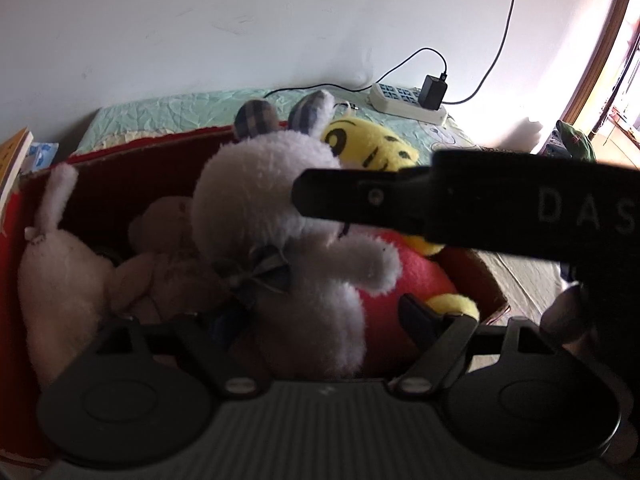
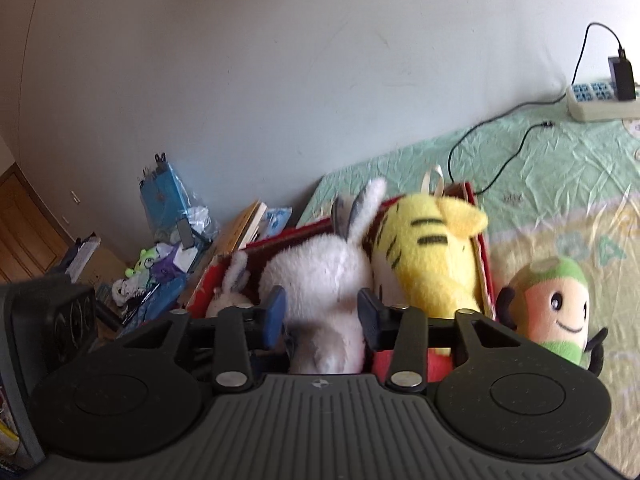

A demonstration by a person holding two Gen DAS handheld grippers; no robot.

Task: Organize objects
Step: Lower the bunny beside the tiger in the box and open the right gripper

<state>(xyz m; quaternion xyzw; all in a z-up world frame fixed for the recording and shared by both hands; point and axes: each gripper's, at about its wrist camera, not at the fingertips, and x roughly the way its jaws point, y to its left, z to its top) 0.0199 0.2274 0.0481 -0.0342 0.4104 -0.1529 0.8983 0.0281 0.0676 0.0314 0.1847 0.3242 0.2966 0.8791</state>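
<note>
The fluffy grey-white rabbit plush [image 1: 280, 216], with checked fabric inside its ears and a checked bow at its neck, sits upright in the red cardboard box [image 1: 24, 216] on the pale green crinkled bed cover [image 2: 560, 168]. To one side of it in the box lie a worn brown teddy [image 1: 168, 256] and a cream rabbit [image 1: 60, 276]; on the other side a yellow tiger plush [image 2: 432, 256] with black stripes and a red body presses against it.

The left gripper [image 1: 320, 316] stands open, with the rabbit's lower body between its fingers; only one finger shows clearly, and it is apart from the fur. The right gripper [image 2: 320, 314] is narrowly parted, its blue-padded fingers [image 2: 274, 312] set on either side of the rabbit's back; whether they pinch the fur cannot be told.

Outside the box, a round green-capped smiling plush [image 2: 556, 308] stands just beside its wall. Farther back, a white power strip [image 1: 406, 102] with a black charger lies near the wall.
</note>
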